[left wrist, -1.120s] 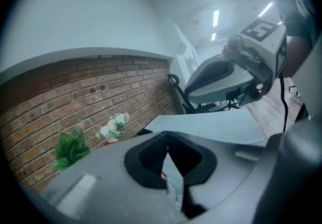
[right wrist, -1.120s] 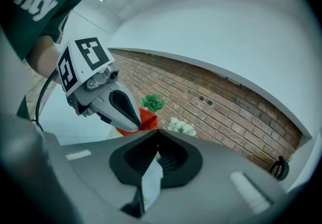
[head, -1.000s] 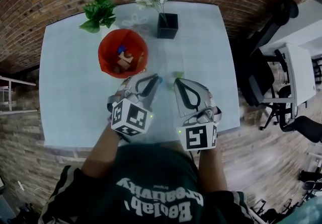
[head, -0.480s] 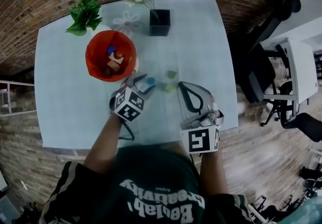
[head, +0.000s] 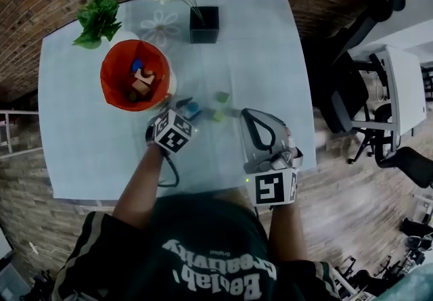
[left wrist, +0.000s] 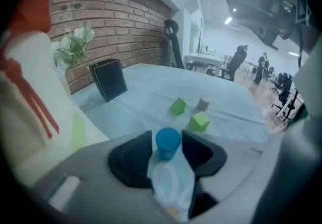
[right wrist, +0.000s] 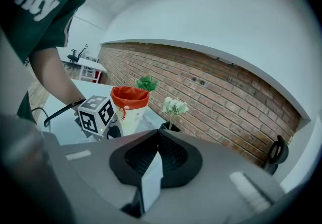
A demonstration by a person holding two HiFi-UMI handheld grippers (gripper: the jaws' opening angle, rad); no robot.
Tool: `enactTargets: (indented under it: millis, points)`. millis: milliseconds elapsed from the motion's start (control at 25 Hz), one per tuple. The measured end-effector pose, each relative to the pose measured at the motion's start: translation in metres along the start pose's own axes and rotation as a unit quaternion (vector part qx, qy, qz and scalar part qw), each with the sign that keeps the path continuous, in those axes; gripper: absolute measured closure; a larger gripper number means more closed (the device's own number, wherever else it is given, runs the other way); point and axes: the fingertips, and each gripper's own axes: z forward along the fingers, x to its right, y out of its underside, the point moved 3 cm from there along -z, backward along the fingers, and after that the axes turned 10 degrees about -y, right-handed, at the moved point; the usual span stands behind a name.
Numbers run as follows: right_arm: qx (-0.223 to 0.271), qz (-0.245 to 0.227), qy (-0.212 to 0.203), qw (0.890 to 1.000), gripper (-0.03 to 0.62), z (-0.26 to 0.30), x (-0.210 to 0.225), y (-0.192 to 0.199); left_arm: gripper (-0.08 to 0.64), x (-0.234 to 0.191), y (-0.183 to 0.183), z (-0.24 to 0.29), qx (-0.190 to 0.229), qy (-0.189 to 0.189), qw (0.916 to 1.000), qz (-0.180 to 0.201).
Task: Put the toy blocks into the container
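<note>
The left tool has come down to the counter, and its jaws have just been opening. They now stand apart around the blue block, which rests upright on the counter. The red container, holding several blocks, stands at the far left. The right tool hovers to the right, jaws closed on nothing. A green block, a second green block and a tan block lie just beyond the blue block.

The pale table carries a blue cylinder between the left gripper jaws. Two green cubes and a tan cylinder lie just beyond, a red container to its left, and a black vase farther ahead.
</note>
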Motion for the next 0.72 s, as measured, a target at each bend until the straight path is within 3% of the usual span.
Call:
enactTargets:
  millis: [40, 360, 520, 720]
  points:
    - [0.001, 0.0, 0.0, 1.0, 0.584, 0.0, 0.002, 0.0, 0.417, -0.001, 0.0, 0.001, -0.002, -0.006, 1.0, 0.0]
    - [0.015, 0.001, 0.004, 1.0, 0.584, 0.005, 0.005, 0.001, 0.419, -0.001, -0.008, -0.008, 0.01, -0.018, 0.9998, 0.004]
    - [0.031, 0.0, 0.012, 0.999, 0.584, 0.005, 0.009, -0.007, 0.419, 0.005, -0.044, -0.041, 0.064, -0.022, 0.9975, 0.021]
    - [0.071, 0.001, 0.046, 0.996, 0.584, -0.004, 0.018, -0.031, 0.419, 0.005, -0.087, -0.103, 0.139, -0.055, 0.9877, 0.046]
